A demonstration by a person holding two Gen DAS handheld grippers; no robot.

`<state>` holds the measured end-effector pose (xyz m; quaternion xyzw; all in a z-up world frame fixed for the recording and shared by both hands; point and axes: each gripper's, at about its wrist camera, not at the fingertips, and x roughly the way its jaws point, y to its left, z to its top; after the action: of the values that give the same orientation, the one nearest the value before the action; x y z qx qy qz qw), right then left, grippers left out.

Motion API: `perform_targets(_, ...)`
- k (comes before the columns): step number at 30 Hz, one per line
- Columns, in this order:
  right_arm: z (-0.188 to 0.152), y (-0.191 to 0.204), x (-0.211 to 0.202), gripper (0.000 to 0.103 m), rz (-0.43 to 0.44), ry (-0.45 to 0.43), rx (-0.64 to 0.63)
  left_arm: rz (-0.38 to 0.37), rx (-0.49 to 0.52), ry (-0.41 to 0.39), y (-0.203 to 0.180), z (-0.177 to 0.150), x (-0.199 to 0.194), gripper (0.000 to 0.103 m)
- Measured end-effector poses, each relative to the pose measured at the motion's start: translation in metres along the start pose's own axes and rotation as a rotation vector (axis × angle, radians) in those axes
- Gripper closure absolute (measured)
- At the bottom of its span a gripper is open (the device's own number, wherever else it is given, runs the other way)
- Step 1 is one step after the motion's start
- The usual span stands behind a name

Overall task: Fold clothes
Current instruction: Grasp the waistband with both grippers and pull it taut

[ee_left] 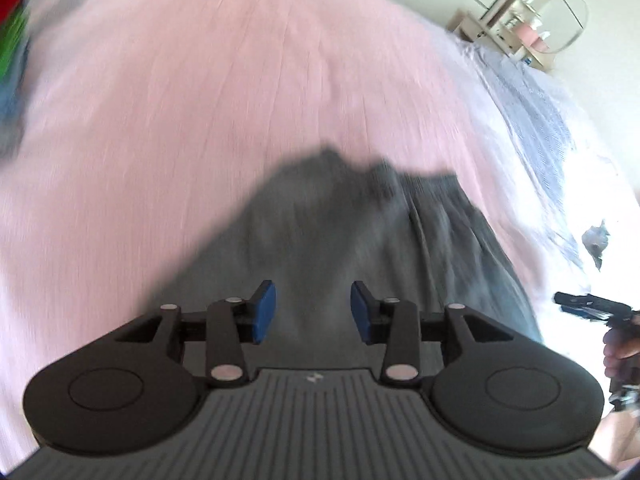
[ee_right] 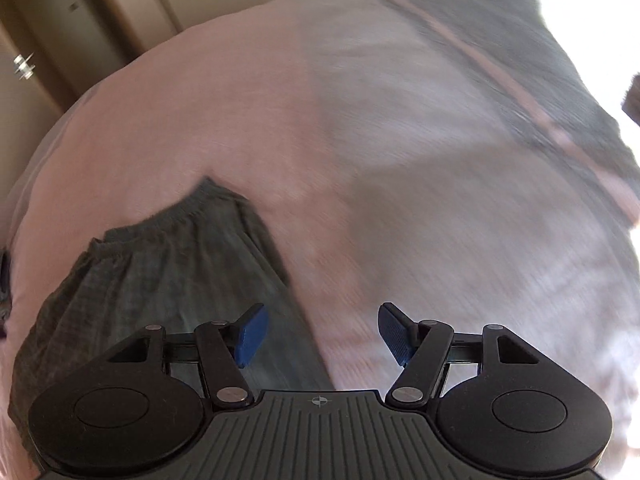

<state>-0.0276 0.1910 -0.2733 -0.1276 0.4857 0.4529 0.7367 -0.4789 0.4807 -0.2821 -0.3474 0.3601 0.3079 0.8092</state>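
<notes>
A dark grey garment with a gathered waistband lies flat on a pink bedsheet. My left gripper hovers above it, open, nothing between its blue pads. In the right wrist view the same grey garment lies at the lower left, waistband toward the top. My right gripper is open over the garment's right edge and the pink sheet, holding nothing. The right gripper also shows at the right edge of the left wrist view, held in a hand.
A pale blue patterned cloth lies on the bed to the right. Red and green fabric sits at the top left. A shelf with small items stands beyond the bed. Wooden cabinets line the far side. A large dark grey cloth lies at the upper right.
</notes>
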Motion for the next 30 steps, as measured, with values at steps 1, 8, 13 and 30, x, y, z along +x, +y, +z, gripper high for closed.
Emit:
perform_targets(1, 0.011, 0.008, 0.011, 0.037, 0.013, -0.001, -0.029, -0.005, 0.022, -0.012, 0.002, 0.015, 0.014, 0.064)
perform_targets(8, 0.075, 0.053, 0.093, 0.048, 0.108, 0.018, -0.127, -0.056, 0.103, 0.021, 0.008, 0.089, 0.102, 0.064)
perform_targets(13, 0.104, 0.069, 0.145, 0.048, 0.184, 0.057, -0.160, -0.133, 0.099, 0.102, 0.017, 0.109, 0.147, 0.064)
perform_targets(30, 0.094, 0.054, 0.140, 0.097, 0.354, -0.117, -0.124, -0.180, 0.199, -0.158, 0.004, 0.084, 0.133, 0.101)
